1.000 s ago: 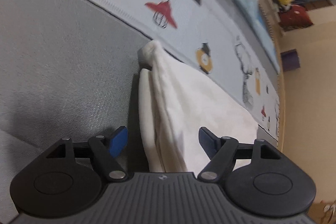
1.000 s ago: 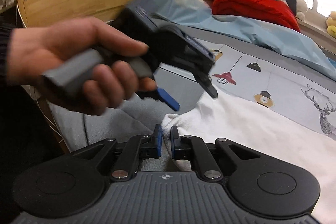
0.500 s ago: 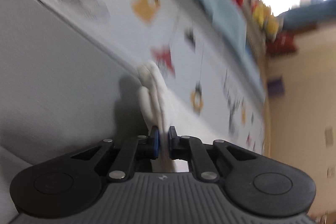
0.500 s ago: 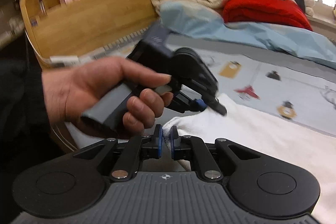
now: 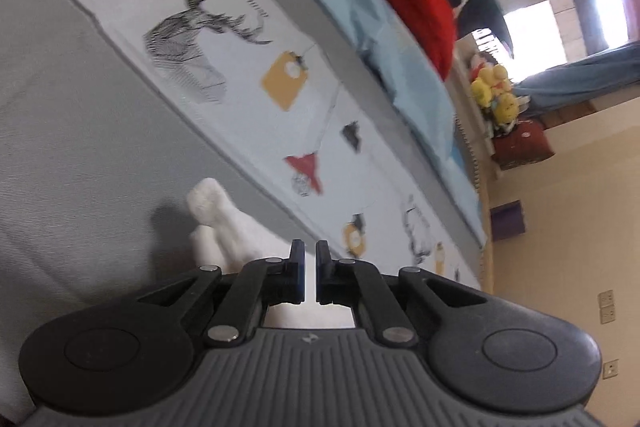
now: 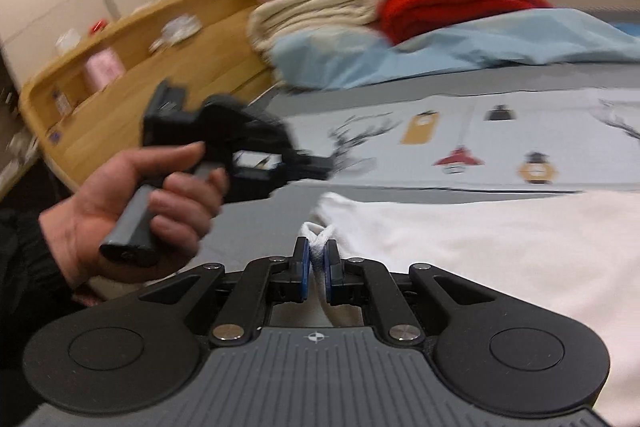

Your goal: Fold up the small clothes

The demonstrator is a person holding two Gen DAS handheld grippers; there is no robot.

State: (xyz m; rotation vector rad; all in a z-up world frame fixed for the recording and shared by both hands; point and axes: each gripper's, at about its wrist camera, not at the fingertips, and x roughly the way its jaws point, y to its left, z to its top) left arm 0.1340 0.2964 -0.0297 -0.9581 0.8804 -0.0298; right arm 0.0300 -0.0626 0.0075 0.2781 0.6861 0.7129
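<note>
- Your right gripper pinches a bunched corner of the white garment, which lies on the grey bedspread.
- Your left gripper looks nearly closed and empty; take the opposite corner first, then lift both evenly.

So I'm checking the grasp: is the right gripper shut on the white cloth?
Shut on it. The right gripper has a bunched white corner of the white cloth pinched between its blue pads.

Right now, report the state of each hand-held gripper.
Left hand-held gripper: closed; whether it grips cloth cannot be told.
Right hand-held gripper: closed on the white garment.
</note>
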